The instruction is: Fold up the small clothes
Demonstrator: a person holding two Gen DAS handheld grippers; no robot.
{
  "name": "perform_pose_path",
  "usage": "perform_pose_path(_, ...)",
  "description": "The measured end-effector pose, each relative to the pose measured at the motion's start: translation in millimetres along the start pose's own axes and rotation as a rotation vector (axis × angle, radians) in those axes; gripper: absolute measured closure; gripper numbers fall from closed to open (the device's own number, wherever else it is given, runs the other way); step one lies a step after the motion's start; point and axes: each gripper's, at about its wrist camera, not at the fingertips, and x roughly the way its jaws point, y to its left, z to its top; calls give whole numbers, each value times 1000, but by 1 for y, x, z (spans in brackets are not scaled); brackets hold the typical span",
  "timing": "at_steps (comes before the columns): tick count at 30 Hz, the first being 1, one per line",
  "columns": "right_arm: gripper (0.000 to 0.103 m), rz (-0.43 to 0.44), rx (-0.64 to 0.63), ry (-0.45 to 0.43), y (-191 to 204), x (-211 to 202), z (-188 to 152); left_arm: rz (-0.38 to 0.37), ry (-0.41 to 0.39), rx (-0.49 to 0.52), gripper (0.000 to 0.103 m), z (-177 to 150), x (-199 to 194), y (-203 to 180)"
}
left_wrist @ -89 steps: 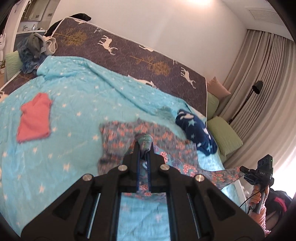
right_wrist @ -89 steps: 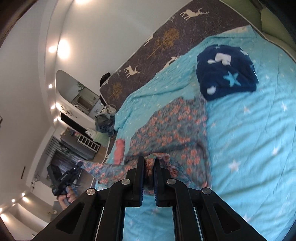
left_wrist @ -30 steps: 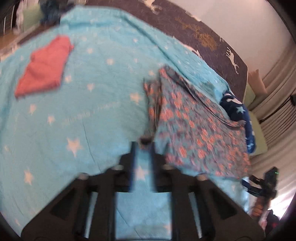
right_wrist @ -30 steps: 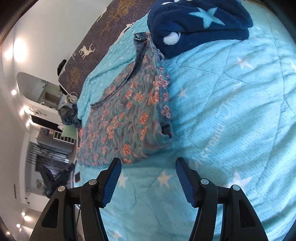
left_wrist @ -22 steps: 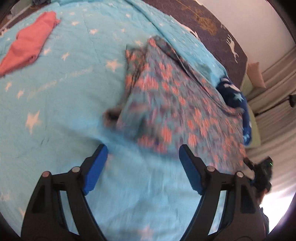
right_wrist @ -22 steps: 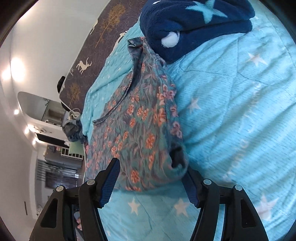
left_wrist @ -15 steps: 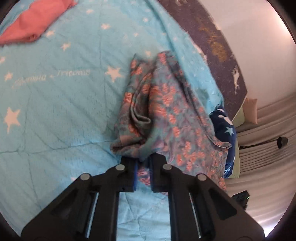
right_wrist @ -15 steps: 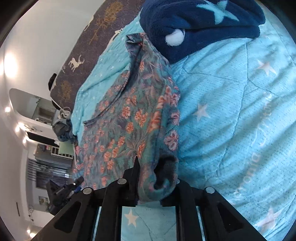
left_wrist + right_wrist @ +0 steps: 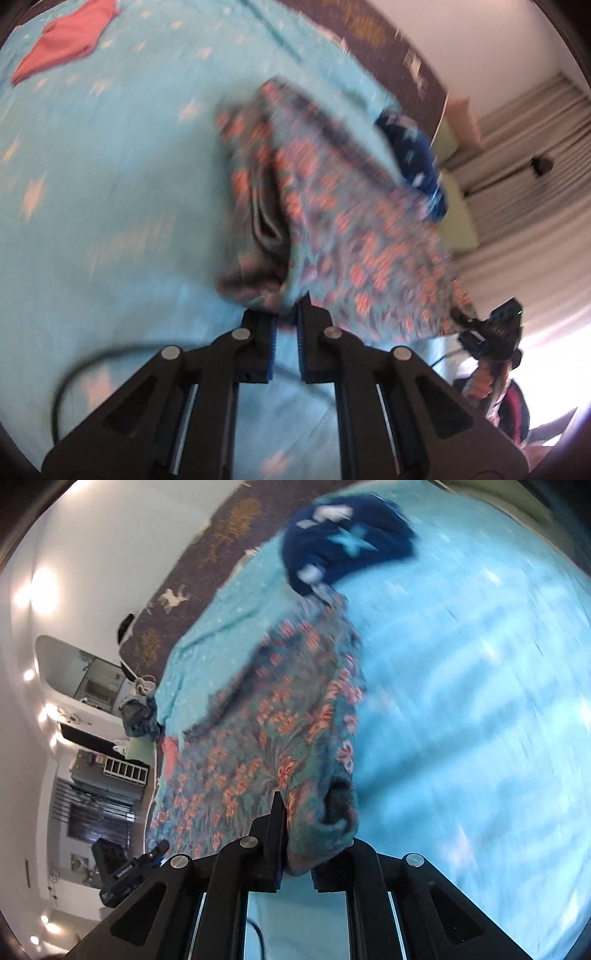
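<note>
Left gripper [image 9: 286,319] and right gripper [image 9: 299,834], each pinching a near corner of the floral garment [image 9: 332,206] above the turquoise star quilt [image 9: 110,184]

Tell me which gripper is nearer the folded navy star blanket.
Right. The right gripper holds the floral garment at the end leading to the navy blanket; the left gripper holds the far corner.

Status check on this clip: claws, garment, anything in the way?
Left claw shut on floral garment corner. Right claw shut on its other near corner. Garment lifting off blue quilt. Navy star fleece touches far end.
</note>
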Motion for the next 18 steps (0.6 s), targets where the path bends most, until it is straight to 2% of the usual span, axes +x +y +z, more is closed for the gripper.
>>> perform_pose_path(2, 87, -140, 18, -9, -17, -10, -16, 65, 0, 18, 88, -8, -6, 0)
perform_pose_path(3, 77, -198, 13, -38, -22, -17, -18, 101, -10, 29, 87, -8, -12, -2)
perform_pose_path(4, 70, -258, 18, -86, -27, -29, -17, 137, -35, 42, 79, -6, -19, -4)
perform_pose_path(5, 70, -283, 22, -126, -27, -38, -15, 165, -75, 55, 65, 0, -27, -7)
perform_pose_path(7, 64, -287, -20, -208, -17, -54, -4, 192, -179, 91, 50, 12, -45, -15)
perform_pose_path(9, 55, -274, -85, -229, -5, -57, 8, 181, -231, 131, 49, 33, -51, -25)
perform_pose_path(11, 53, -269, -168, -215, 11, -48, 24, 151, -240, 160, 42, 57, -45, -36)
perform_pose_path(13, 52, -251, -240, -184, 24, -33, 47, 160, -236, 171, 39, 79, -31, -44)
perform_pose_path(18, 51, -206, -241, -116, 23, 6, 106, 219, -154, 150, 39, 134, 21, -45)
